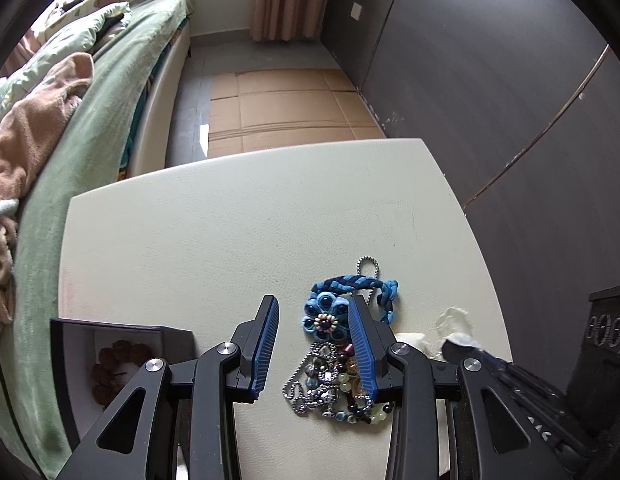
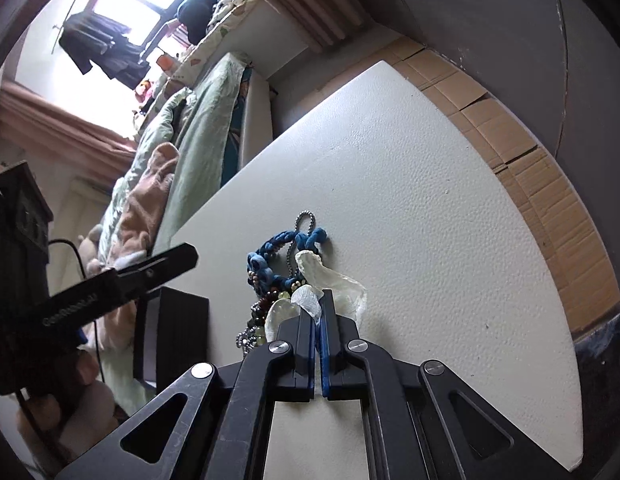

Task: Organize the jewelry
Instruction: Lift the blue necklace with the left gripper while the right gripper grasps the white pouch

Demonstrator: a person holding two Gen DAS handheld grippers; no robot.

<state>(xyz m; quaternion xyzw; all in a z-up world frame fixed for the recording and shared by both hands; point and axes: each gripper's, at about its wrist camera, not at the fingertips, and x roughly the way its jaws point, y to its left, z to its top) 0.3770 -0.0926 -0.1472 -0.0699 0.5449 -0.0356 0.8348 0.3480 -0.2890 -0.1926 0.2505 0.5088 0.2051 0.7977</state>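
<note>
The pile of tangled jewelry point(image 1: 333, 360) lay low and right of the middle in the left wrist view, on the cream, bumpy tabletop point(image 1: 230, 240). In the pile was a blue braided cord with round fabric flowers point(image 1: 329, 312), a silver ball chain point(image 1: 367, 266) and a heap of mixed glass beads point(image 1: 341, 384). The left gripper point(image 1: 313, 344) had its jaws wide apart, with nothing between them, and its right jaw sat over the edge of the pile. The right gripper point(image 2: 318, 312) had its jaws pressed together on a thin, see-through plastic bag point(image 2: 341, 284), which touched the pile near the middle of the right wrist view. At the lower left of the left wrist view stood an open dark box with a pale lining point(image 1: 70, 344), and a brown beaded ring point(image 1: 114, 364) lay inside it. So it looked like the job was only just begun: one piece was in the box, and most of the jewelry was still mixed up on the tabletop and needed sorting. Only the left wrist view showed inside the box. Only the right wrist view showed the bag being pinched, and the box from the side, with its dark wall point(image 2: 182, 340) hiding what was in it.
</note>
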